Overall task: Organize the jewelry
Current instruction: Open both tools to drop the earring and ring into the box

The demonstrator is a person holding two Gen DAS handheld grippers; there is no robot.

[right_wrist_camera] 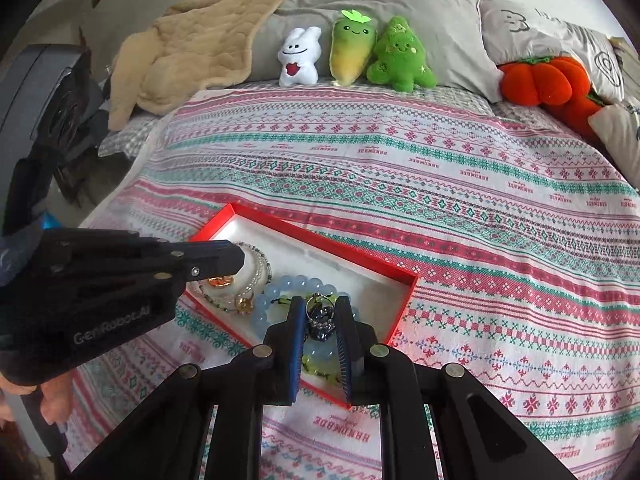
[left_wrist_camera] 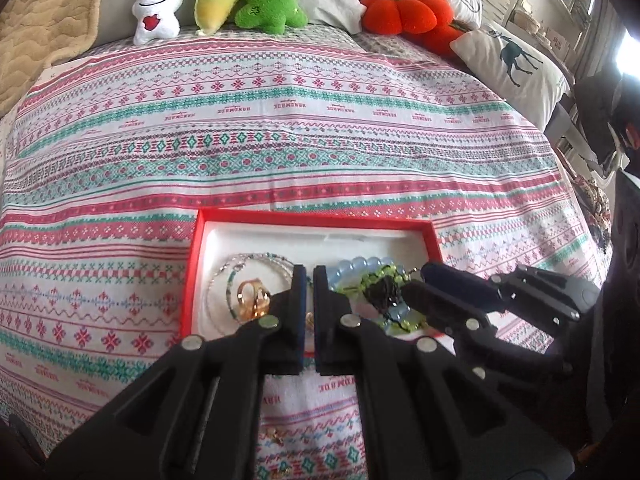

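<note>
A red box (left_wrist_camera: 316, 216) (right_wrist_camera: 320, 236) with a white lining lies on the patterned bedspread. In it are a pale beaded necklace (left_wrist_camera: 224, 276) (right_wrist_camera: 260, 268), gold rings (left_wrist_camera: 252, 300) (right_wrist_camera: 244, 303), a blue bead bracelet (left_wrist_camera: 360, 266) (right_wrist_camera: 296, 282) and a green beaded piece (left_wrist_camera: 372, 280) (right_wrist_camera: 316, 368). My left gripper (left_wrist_camera: 309, 271) (right_wrist_camera: 240, 258) hovers over the box's left half, shut with nothing in it. My right gripper (right_wrist_camera: 321, 305) (left_wrist_camera: 416, 280) is above the right half, shut on a dark-stoned ring (right_wrist_camera: 320, 316) (left_wrist_camera: 386, 294).
Small gold pieces (left_wrist_camera: 276, 436) lie on the bedspread (right_wrist_camera: 480, 208) in front of the box. Plush toys (right_wrist_camera: 352, 52), an orange pumpkin cushion (right_wrist_camera: 544, 80) and pillows line the head of the bed. A tan blanket (right_wrist_camera: 192, 44) is bunched at the far left.
</note>
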